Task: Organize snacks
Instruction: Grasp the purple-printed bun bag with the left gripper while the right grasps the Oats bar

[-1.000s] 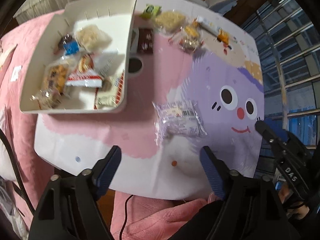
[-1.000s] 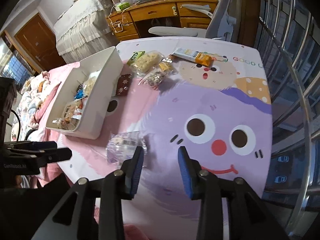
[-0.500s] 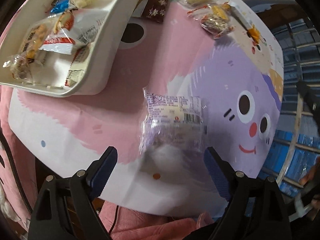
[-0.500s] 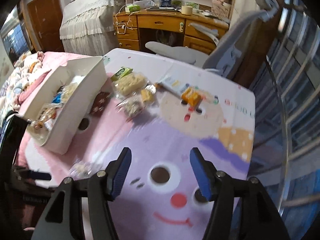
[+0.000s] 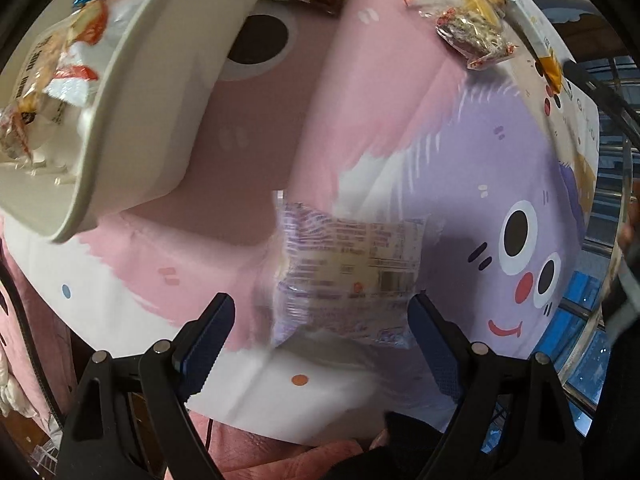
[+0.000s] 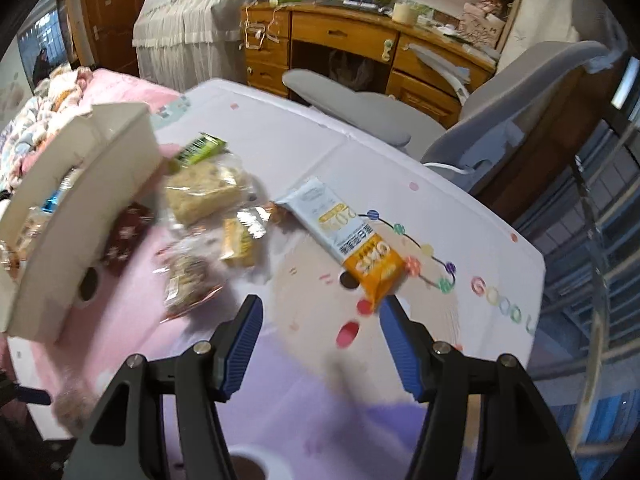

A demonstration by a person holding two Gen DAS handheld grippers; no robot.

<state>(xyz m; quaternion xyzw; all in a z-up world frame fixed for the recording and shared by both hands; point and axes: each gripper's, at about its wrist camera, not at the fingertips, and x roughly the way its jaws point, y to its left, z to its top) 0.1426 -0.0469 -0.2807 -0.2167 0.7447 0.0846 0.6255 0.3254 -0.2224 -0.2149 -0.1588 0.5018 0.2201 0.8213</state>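
Since a second ago the left gripper (image 5: 320, 332) has come down over the clear wrapped snack (image 5: 352, 268), which now fills the space just ahead of its fingertips, while the right gripper (image 6: 320, 332) has swung away from that packet toward the far group of snacks and spread its jaws wider. Both tools are released: the left stands wide with nothing pressed between the pads, the right is parted and empty.

The step in hand looks like the pick of the clear packet for the white bin (image 5: 132, 92), which already holds several wrapped snacks. The packet lies flat on the cartoon tablecloth (image 5: 400, 128), near the table's front edge, between the bin's corner and the purple face; it sits slightly ahead of the left jaws, centred in the gap, not yet touched as far as the blur allows. The next move probably calls for a last short drop so the pads straddle the packet's sides, then a gentle squeeze, since the film will crumple and slide.

In the right view the orange-and-white bar (image 6: 352, 236) lies just beyond the fingertips, its orange end nearest the right-hand finger, with a rice cracker pack (image 6: 204, 196) and other small packets to its left beside the bin
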